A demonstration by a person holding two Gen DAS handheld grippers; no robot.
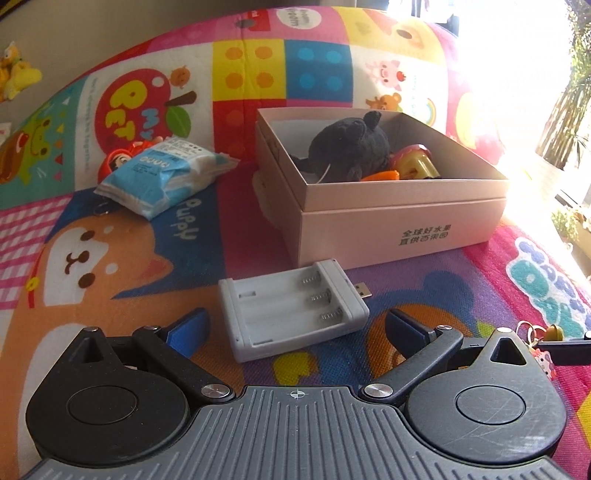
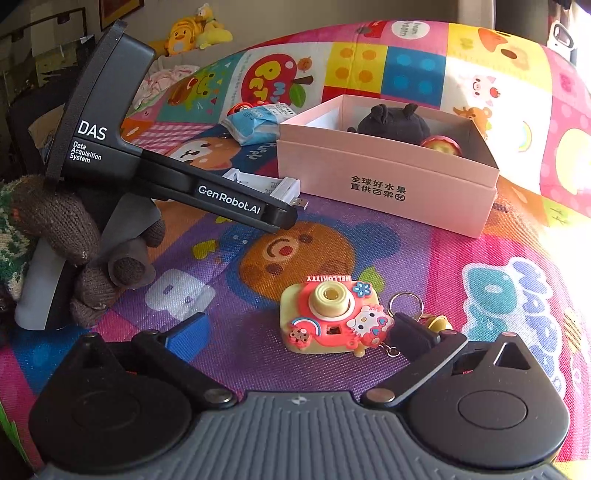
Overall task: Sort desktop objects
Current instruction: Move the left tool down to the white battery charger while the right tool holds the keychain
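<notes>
A grey USB battery charger (image 1: 291, 308) lies on the colourful mat, between the tips of my open left gripper (image 1: 295, 328) and untouched. It also shows in the right wrist view (image 2: 269, 186). A pink Hello Kitty toy camera keychain (image 2: 330, 317) lies on the mat between the fingers of my open right gripper (image 2: 299, 334), nearer the right finger. The pink cardboard box (image 1: 402, 229) behind holds a black plush toy (image 1: 351, 151), a red-yellow toy (image 1: 417, 162) and an orange item. The box also shows in the right wrist view (image 2: 384, 181).
A blue-white tissue pack (image 1: 166, 177) lies left of the box with a red round toy (image 1: 118, 158) behind it. The left gripper's body (image 2: 155, 162), held by a gloved hand (image 2: 70, 236), crosses the left of the right wrist view. Yellow plush toys (image 2: 195, 31) sit beyond the mat.
</notes>
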